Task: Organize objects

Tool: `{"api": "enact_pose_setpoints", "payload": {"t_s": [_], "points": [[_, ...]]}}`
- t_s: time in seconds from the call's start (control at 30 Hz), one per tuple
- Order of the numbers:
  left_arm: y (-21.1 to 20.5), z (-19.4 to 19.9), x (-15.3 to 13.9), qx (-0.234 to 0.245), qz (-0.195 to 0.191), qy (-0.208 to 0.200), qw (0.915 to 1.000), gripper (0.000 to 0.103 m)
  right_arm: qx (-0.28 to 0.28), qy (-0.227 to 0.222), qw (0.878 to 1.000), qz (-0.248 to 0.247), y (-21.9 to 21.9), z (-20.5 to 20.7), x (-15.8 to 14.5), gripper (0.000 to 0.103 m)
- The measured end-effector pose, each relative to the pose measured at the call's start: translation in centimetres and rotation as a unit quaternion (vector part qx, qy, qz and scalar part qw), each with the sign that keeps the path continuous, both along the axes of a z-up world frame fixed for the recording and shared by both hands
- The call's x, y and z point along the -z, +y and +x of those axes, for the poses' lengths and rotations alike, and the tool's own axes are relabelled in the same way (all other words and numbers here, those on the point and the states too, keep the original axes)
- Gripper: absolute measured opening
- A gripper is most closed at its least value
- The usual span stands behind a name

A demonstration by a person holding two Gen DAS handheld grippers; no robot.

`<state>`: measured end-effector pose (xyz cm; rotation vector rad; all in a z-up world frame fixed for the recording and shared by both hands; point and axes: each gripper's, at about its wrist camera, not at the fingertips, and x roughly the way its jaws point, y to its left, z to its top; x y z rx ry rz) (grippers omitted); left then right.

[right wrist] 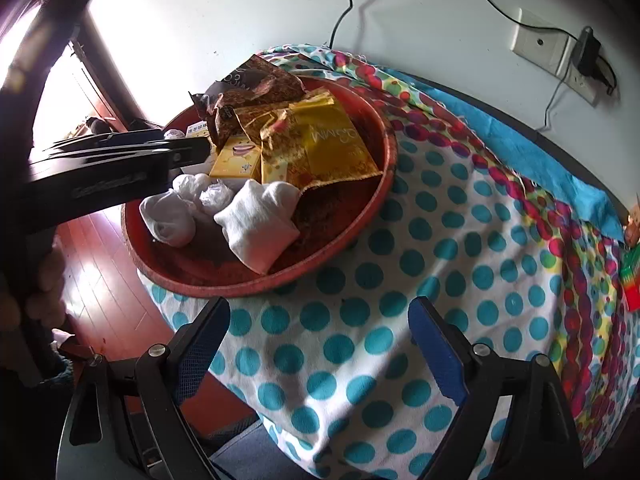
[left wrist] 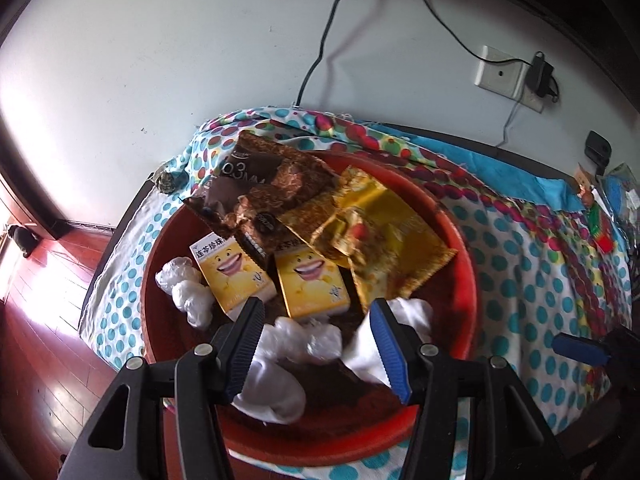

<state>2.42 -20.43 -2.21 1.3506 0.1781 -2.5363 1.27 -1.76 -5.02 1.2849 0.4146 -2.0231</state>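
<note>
A round red tray [left wrist: 460, 240] [right wrist: 384, 168] sits on a polka-dot cloth. It holds a brown snack bag [left wrist: 260, 188], a gold snack bag [left wrist: 380, 236] [right wrist: 332, 140], two yellow smiling-face boxes [left wrist: 230, 276] [left wrist: 310, 280], clear plastic wads [left wrist: 188, 296] [right wrist: 168, 216] and white folded socks [left wrist: 276, 392] [right wrist: 260, 220]. My left gripper [left wrist: 320, 348] is open above the tray's near side, its fingers either side of the socks and plastic wads without holding them. My right gripper [right wrist: 320, 348] is open and empty over the cloth in front of the tray.
The table's left edge drops to a red wooden floor [right wrist: 100, 280]. A wall socket with a plugged adapter [right wrist: 560, 48] and cables are behind the table. Small colourful items [right wrist: 632, 280] lie at the far right of the cloth.
</note>
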Motion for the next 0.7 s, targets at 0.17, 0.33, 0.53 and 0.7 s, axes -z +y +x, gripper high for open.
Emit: {"api": "enact_pose_setpoints", "payload": {"t_s": [0.17,0.33,0.53,0.7], "points": [[1.9,1.1,-0.9,0.024,0.011,-0.002,0.9996,0.061,0.006,-0.003,1.0,0.006,0.9,0.2,0.0,0.089],[3.3,1.9,-0.4,0.027,0.013,-0.017,0.9994,0.065,0.006,-0.005,1.0,0.013,1.1,0.1,0.1,0.089],[5.0,2.7,-0.6,0.057,0.01,-0.006,0.9983,0.068,-0.002,-0.01,1.0,0.015,1.0,-0.1,0.2,0.089],[5.8,2.8,-1.4,0.077,0.008,0.006,0.997,0.068,-0.006,-0.005,1.0,0.025,0.9,-0.1,-0.2,0.089]]}}
